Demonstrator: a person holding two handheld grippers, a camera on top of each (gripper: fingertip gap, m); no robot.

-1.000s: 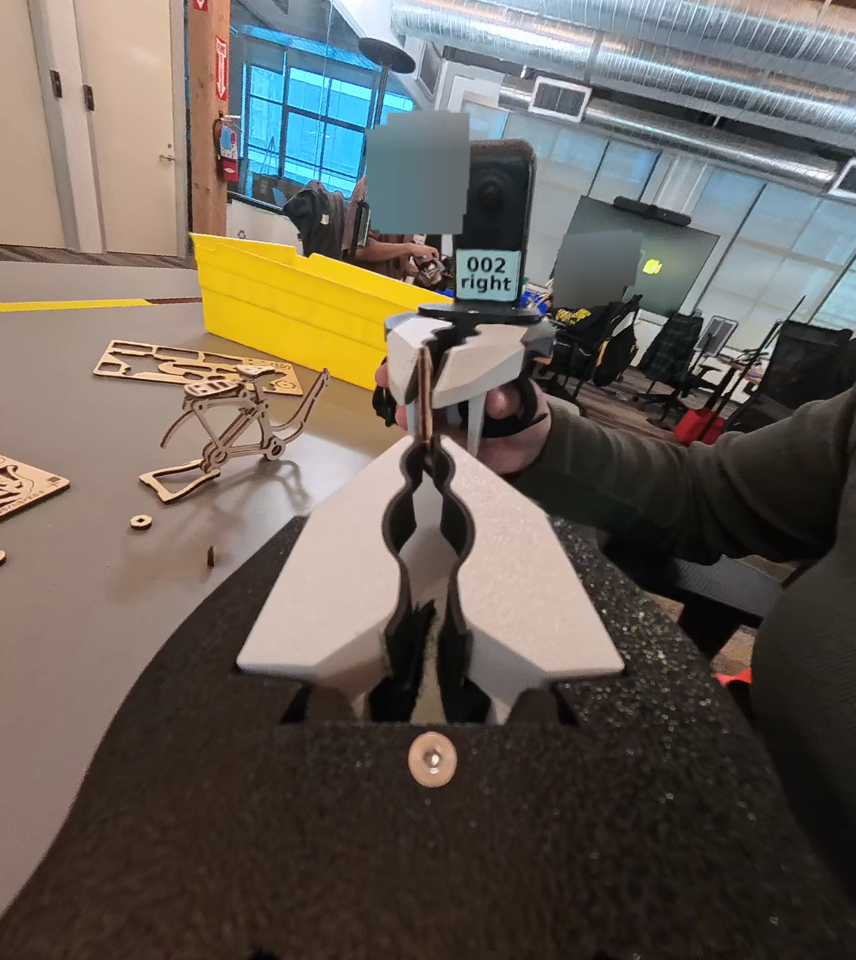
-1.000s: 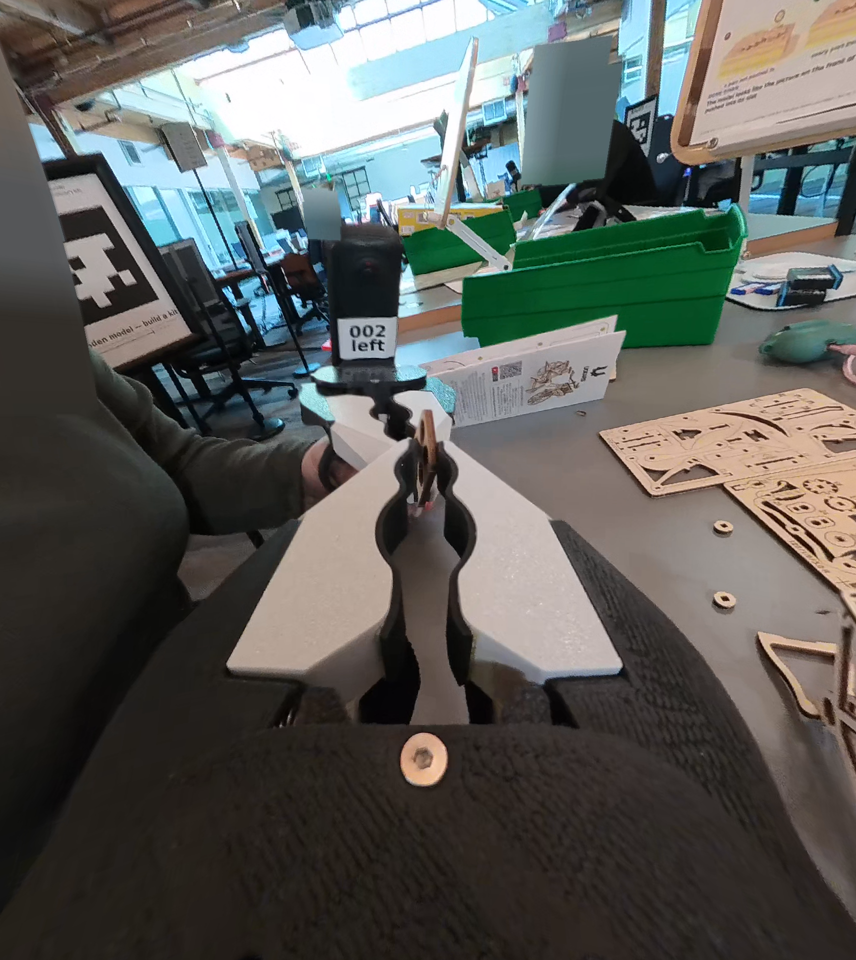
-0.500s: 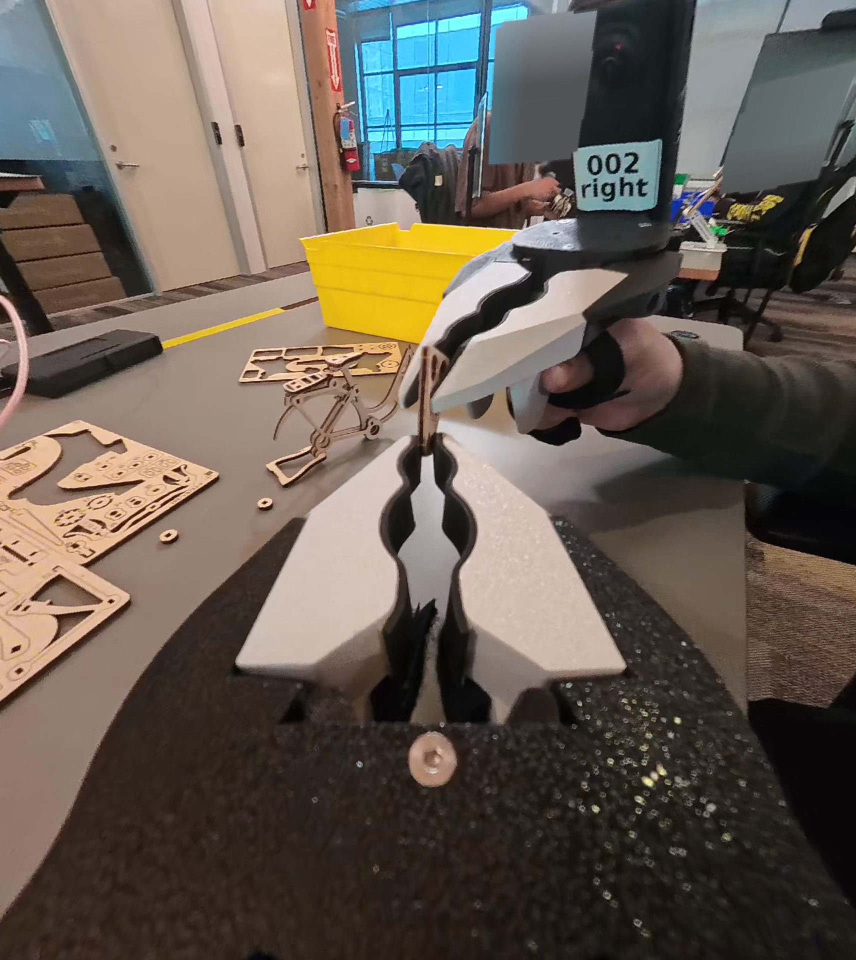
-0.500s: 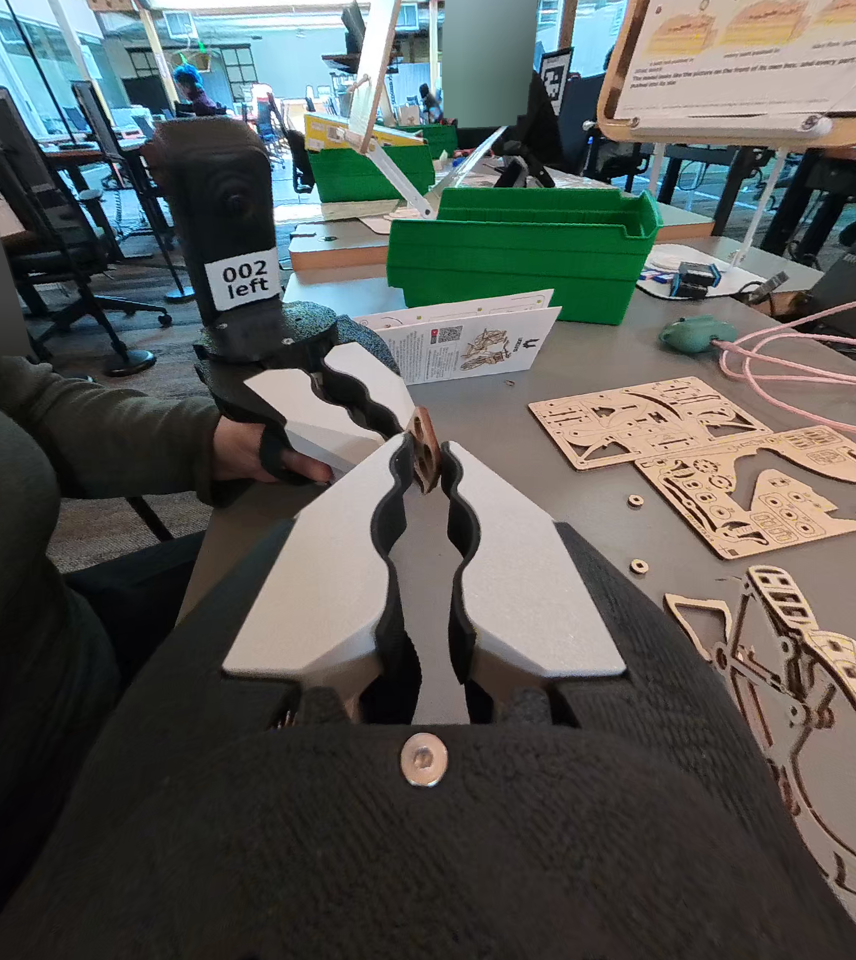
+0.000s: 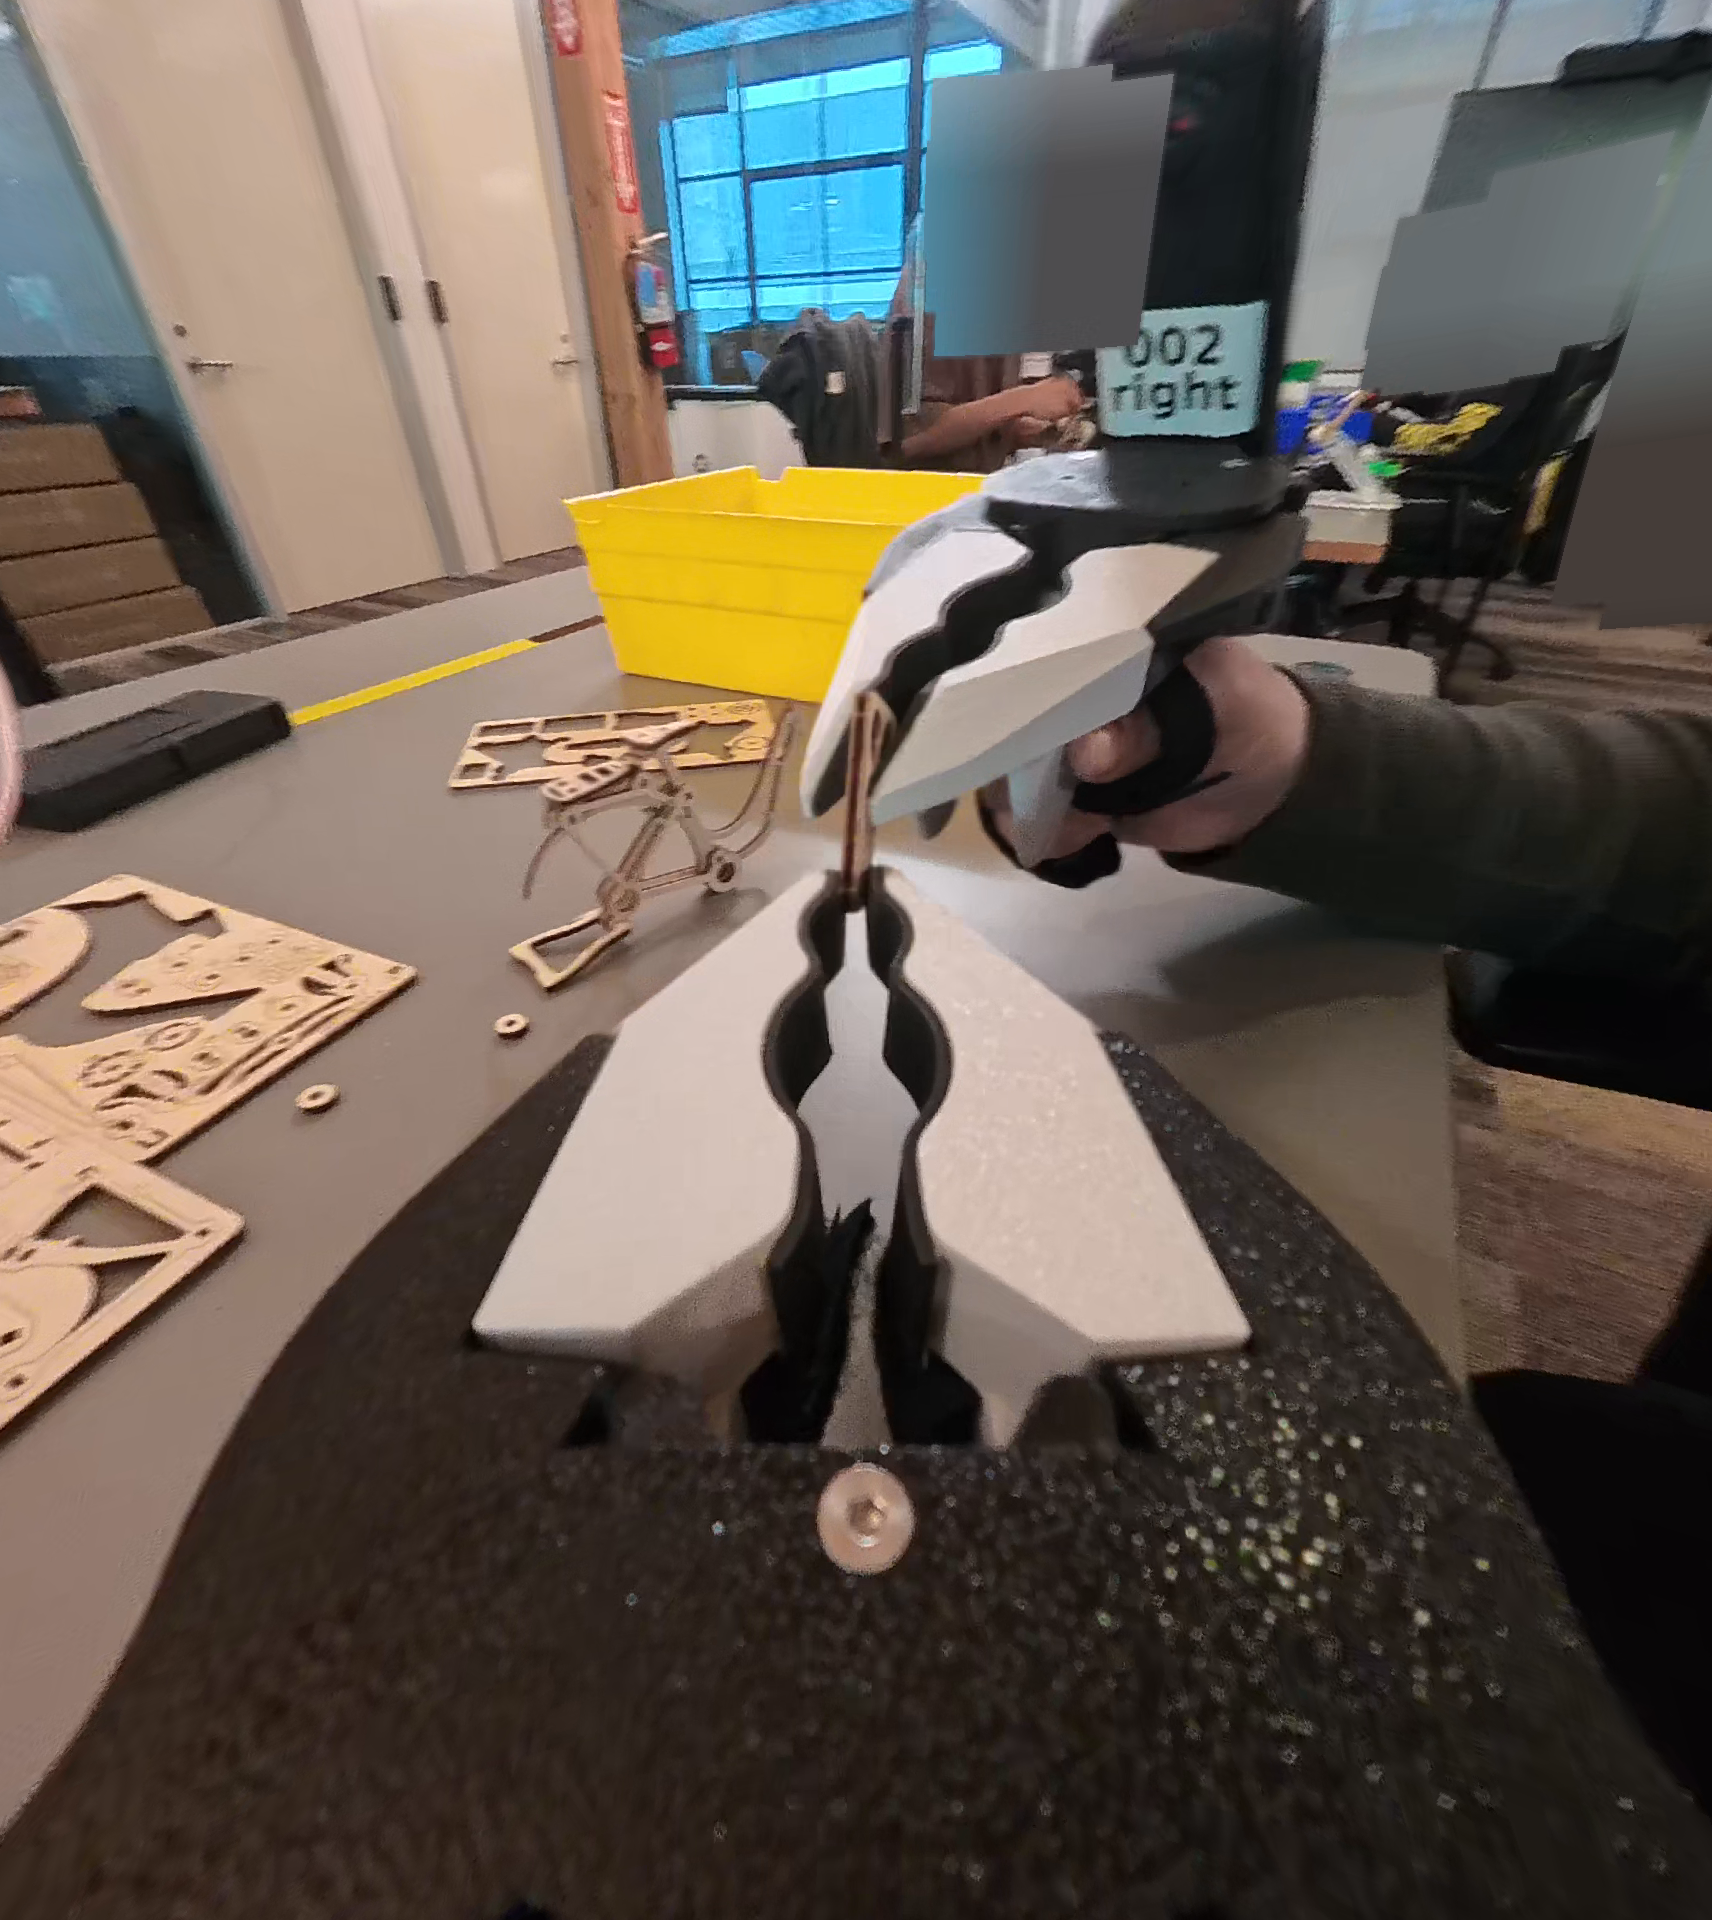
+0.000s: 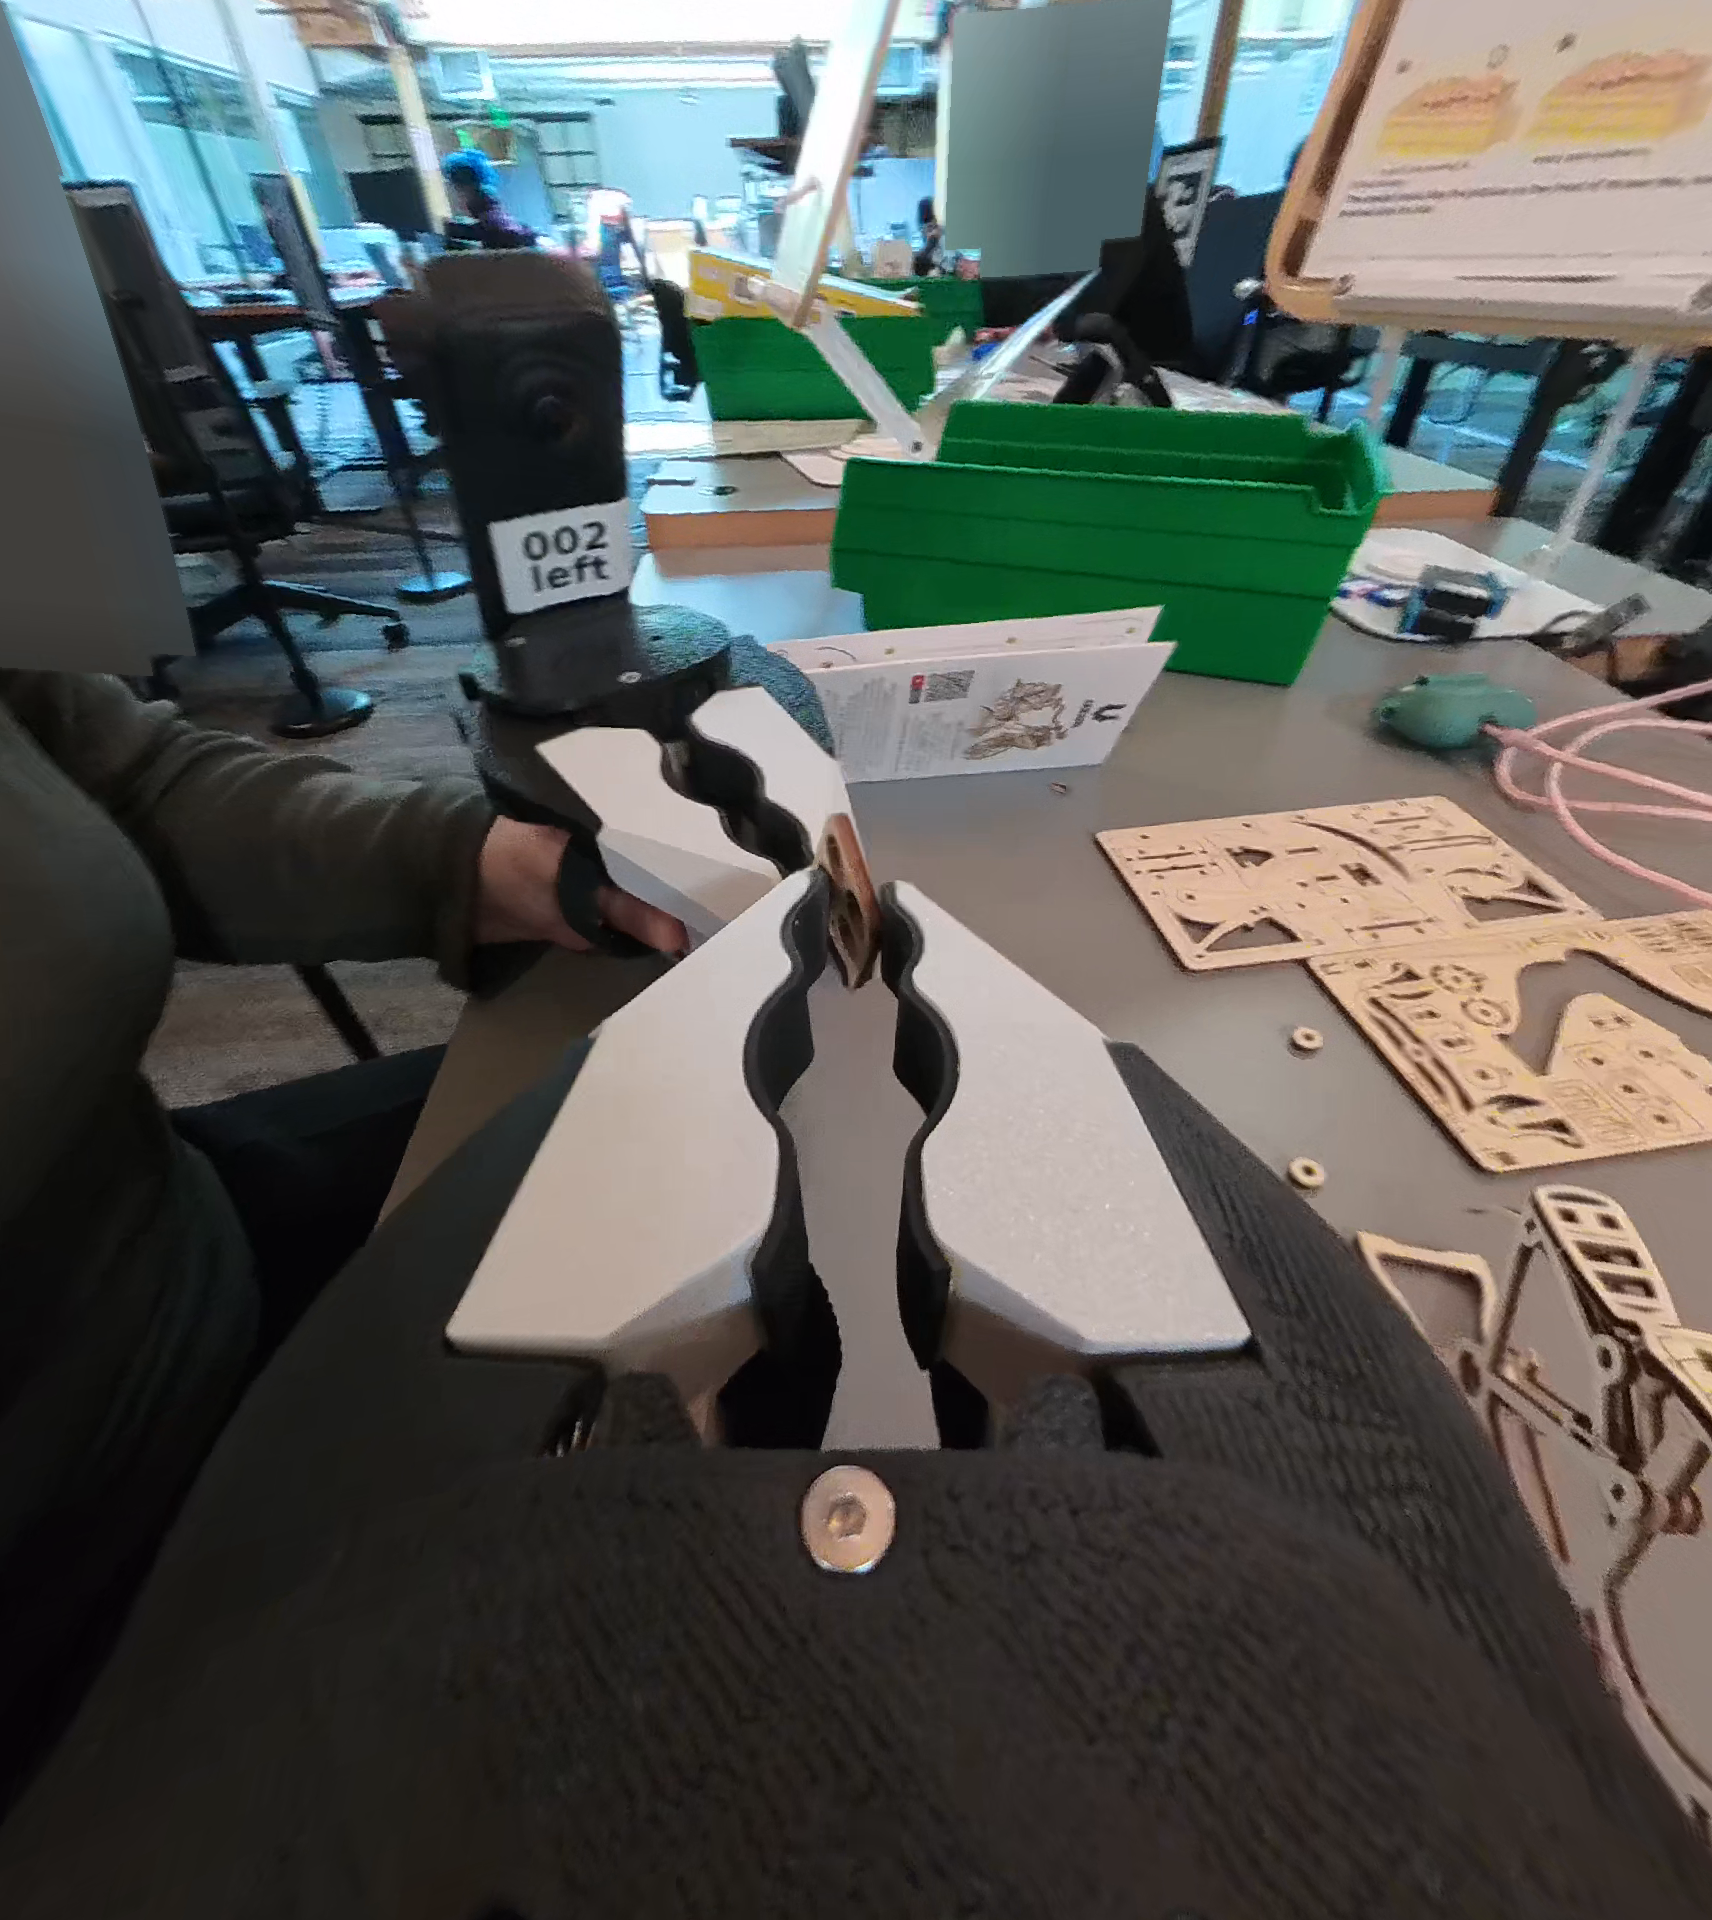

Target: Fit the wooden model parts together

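Closed the left hand-held gripper (image 5: 850, 883) down to a sliver, tips pinching the lower end of a small wooden part (image 5: 862, 774). Gripped the same part from above with the right hand-held gripper (image 5: 852, 802), angled downward, fingers pressed against its flat faces. Kept the part upright and clear of the bench (image 5: 364, 810), edge-on in the left wrist view. Showed more of its face in the right wrist view: a brown piece (image 6: 850, 920) with cut holes, wedged between the right hand-held gripper's tips (image 6: 847, 896), with the left hand-held gripper (image 6: 828, 844) meeting it from the far side. Could not tell whether one piece or two sat in that pinch.

Left the partly built wooden model (image 5: 639, 831) standing on the bench just beyond, near the punched-out sheets (image 5: 156, 997) and a couple of loose wooden rings (image 5: 511, 1024). Found the model (image 6: 1641, 1371) at the lower right of the right wrist view, beside more sheets (image 6: 1351, 883). Backed the scene with a yellow bin (image 5: 727, 582) on one side, and a green bin (image 6: 1091, 540), a folded booklet (image 6: 987, 707) and a pink cable (image 6: 1610, 748) on the other.
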